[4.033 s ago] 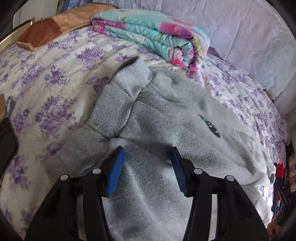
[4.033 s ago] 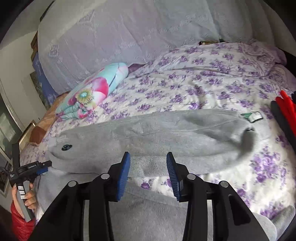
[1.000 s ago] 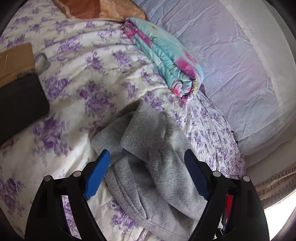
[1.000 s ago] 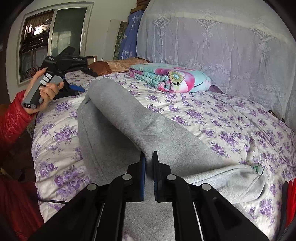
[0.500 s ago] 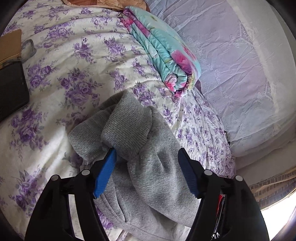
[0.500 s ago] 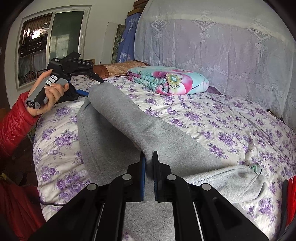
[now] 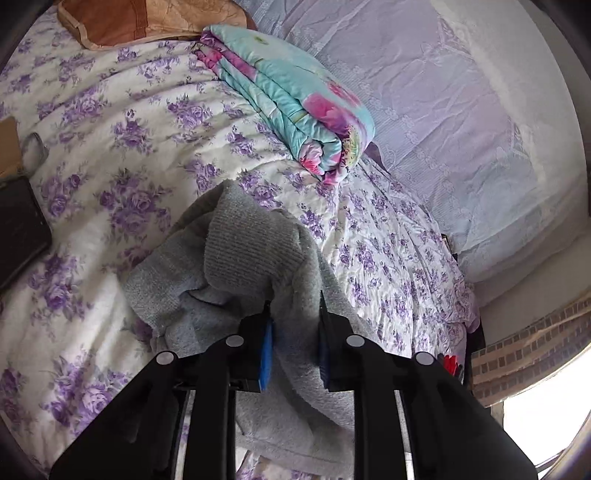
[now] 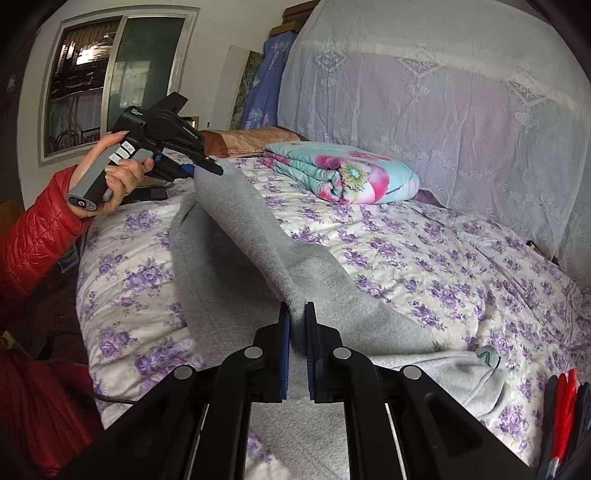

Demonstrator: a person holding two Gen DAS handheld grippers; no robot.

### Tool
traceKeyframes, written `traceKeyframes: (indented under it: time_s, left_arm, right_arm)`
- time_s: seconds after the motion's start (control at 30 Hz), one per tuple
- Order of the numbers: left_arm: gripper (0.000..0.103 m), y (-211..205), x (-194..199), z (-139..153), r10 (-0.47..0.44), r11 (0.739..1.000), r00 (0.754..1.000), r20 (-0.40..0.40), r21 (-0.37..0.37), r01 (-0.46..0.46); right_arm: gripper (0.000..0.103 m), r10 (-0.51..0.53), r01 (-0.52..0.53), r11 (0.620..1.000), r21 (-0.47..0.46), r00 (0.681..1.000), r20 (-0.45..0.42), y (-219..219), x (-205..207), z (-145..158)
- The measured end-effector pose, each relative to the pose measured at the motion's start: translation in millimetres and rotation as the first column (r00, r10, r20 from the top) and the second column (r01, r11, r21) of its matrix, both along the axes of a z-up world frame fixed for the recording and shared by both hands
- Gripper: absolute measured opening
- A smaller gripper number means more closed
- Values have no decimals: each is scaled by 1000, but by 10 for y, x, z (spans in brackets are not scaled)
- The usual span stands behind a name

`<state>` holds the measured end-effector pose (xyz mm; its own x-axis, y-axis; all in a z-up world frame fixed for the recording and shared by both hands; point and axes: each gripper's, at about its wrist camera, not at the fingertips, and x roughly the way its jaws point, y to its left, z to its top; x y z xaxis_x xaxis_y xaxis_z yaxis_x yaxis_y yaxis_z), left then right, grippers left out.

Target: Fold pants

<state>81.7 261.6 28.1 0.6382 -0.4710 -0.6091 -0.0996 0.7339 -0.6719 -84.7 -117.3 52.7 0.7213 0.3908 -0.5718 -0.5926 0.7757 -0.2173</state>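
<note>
Grey fleece pants [image 8: 258,240] lie on the bed, one leg pulled up into a ridge. My right gripper [image 8: 297,314] is shut on the fold of that leg. My left gripper [image 7: 293,314] is shut on a thick bunch of the same pants [image 7: 251,251] near the ribbed cuffs, which flop forward beyond the fingertips. In the right wrist view the left gripper [image 8: 210,166] holds the far end of the ridge, lifted off the bed. The waistband with a green tag [image 8: 487,356] lies flat at the right.
A folded floral quilt [image 7: 295,96] and a brown pillow [image 7: 147,18] lie at the bed's far side against a lace-covered headboard [image 8: 443,110]. A black flat object [image 7: 18,229] sits at the bed's left edge. Red and black items [image 8: 565,406] lie at the right.
My left gripper has closed from wide open onto the pants near the cuffs and lifted them. My right gripper has stayed shut on the leg fold.
</note>
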Motion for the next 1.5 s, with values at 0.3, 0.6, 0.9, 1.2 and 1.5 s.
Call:
traceKeyframes:
  time_s: [0.3,0.6,0.9,1.2,1.5]
  left_arm:
    - [22,307,-282,-678,-28,999,998,-62,-32,26]
    - [38,-83,-779,221,-38,961,989,144,277,-3]
    - [74,-1374,-518,-479,-239,728,970,39,669,152]
    - [96,-1738,-581,-279,-403,783,900,166,572,244]
    - [98,-1953,-412,-698,-444,719,892,91,630,293]
  right_arm:
    - [9,9,-13,1000,-13,960,-280,132,104,-818]
    - [9,5,13,998,56,950,-313,47,122,-858]
    - [21,19,23,993,120,943,-332,-63,89,-634]
    - [76,-582,648,753,119,739,-341,-1244,1090,-3]
    - [77,-732,795,594,-128,467,-497,-1377,2021,-785]
